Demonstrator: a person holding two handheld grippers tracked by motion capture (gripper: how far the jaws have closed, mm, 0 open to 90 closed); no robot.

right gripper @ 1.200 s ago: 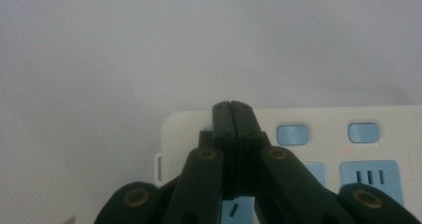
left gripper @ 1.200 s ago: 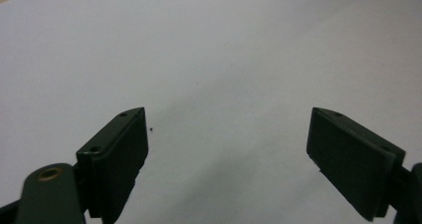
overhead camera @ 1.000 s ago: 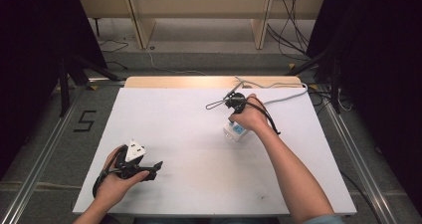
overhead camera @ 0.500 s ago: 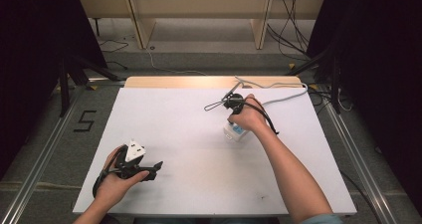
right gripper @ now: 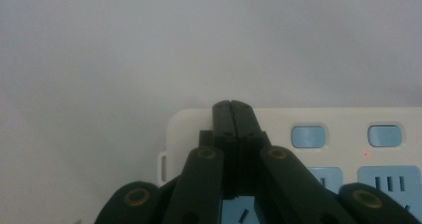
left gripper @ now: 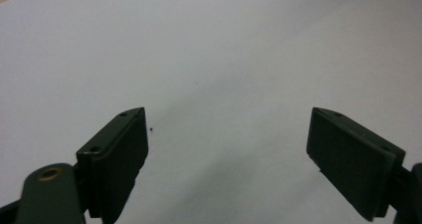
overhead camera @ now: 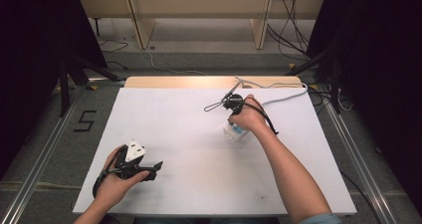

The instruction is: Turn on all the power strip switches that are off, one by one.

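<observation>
A white power strip (overhead camera: 234,132) with pale blue sockets and buttons (right gripper: 348,134) lies on the white table (overhead camera: 199,134), right of centre. My right gripper (overhead camera: 233,126) points down at the strip's end, mostly covered by the hand. In the right gripper view its jaws are pressed together with nothing between them, and the right gripper (right gripper: 232,105) tips sit over the strip's rounded corner. A small red light (right gripper: 365,154) glows on the strip. My left gripper (overhead camera: 155,168) rests low at the near left, and the left gripper (left gripper: 229,134) jaws stand wide apart over bare tabletop.
A grey cord (overhead camera: 283,96) runs from the strip to the table's back right edge. A thin dark wire loop (overhead camera: 213,107) lies just left of the right hand. Metal rails (overhead camera: 358,149) flank the table, and a shelf frame (overhead camera: 199,10) stands behind it.
</observation>
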